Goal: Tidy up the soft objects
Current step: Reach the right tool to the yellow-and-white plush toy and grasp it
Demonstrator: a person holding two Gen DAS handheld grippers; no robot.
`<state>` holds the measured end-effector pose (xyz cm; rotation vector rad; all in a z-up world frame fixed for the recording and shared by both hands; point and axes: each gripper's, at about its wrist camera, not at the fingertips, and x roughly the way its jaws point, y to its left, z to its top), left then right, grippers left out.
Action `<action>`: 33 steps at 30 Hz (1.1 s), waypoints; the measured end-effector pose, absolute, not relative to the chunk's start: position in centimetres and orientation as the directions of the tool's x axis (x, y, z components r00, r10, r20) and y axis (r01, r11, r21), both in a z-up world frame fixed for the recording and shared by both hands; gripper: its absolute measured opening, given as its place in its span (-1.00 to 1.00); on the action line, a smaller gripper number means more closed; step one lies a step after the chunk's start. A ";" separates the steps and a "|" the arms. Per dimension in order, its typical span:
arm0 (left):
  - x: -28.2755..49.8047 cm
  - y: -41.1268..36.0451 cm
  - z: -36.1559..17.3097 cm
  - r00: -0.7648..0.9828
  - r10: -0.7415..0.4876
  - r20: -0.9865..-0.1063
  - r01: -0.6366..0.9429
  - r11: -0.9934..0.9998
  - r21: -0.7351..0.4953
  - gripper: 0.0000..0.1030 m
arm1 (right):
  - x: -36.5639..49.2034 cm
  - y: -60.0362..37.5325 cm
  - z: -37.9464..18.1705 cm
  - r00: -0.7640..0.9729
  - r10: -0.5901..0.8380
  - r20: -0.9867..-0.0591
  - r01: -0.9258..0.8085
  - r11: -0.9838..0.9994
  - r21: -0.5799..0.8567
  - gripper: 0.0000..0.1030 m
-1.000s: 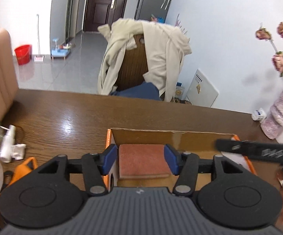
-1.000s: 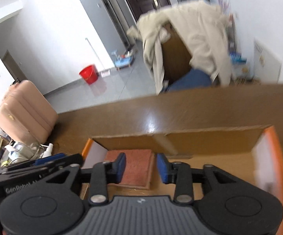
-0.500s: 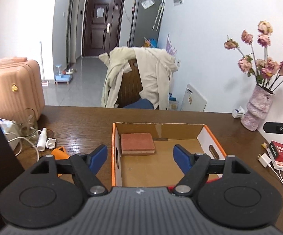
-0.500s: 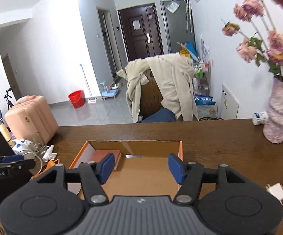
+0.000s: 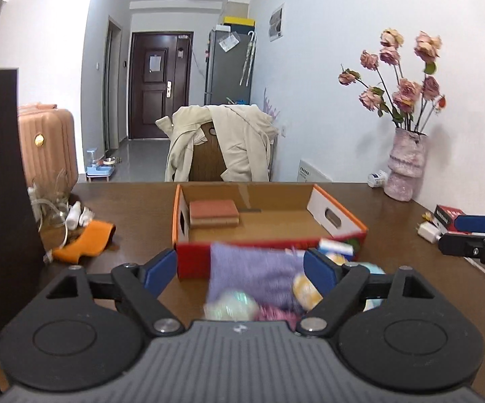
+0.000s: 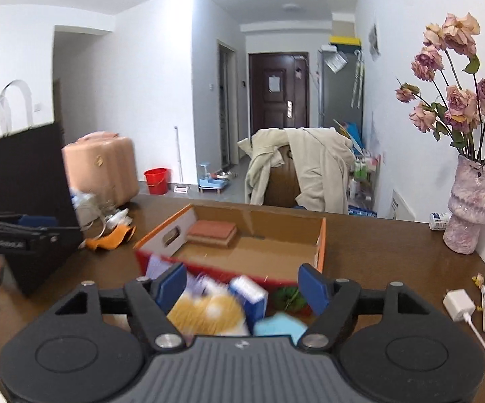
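With both the left tool point(image 5: 240, 270) and right tool point(image 6: 242, 287) spread apart and empty above the blurred soft pile point(image 5: 259, 282) just before the box point(image 5: 338, 216), a hasty grab might pinch several items together.

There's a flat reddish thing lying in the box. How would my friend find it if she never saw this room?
Start at the wooden table, then find the open cardboard box with orange edges in its middle. Look in the box's far left corner: the folded brick-red cloth lies flat there, the only thing inside. It is dull and neatly squared, unlike the crumpled bright orange cloth outside on the table.
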<state>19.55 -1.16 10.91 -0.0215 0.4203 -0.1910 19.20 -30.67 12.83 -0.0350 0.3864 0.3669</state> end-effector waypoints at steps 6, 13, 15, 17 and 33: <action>16.4 -1.8 6.8 0.874 -0.217 -0.434 0.188 0.976 -0.111 0.65 | 15.2 -30.6 7.0 0.857 0.341 -0.386 -0.296 0.939 0.174 0.48; 17.4 -3.9 5.5 0.866 -0.269 -0.421 0.274 0.960 -0.050 0.65 | 15.5 -30.9 3.6 0.839 0.295 -0.458 -0.234 0.954 0.186 0.48; 18.9 -5.1 5.0 0.855 -0.288 -0.431 0.300 0.953 -0.042 0.64 | 16.6 -31.0 2.8 0.830 0.303 -0.468 -0.240 0.952 0.191 0.48; 20.5 -6.5 4.5 0.849 -0.305 -0.431 0.328 0.944 -0.022 0.60 | 18.2 -30.6 2.1 0.824 0.312 -0.473 -0.251 0.949 0.189 0.47; 29.0 -8.3 1.9 0.768 -0.412 -0.490 0.405 0.906 -0.126 -0.16 | 28.2 -29.0 -1.1 0.741 0.408 -0.533 -0.358 0.912 0.200 0.25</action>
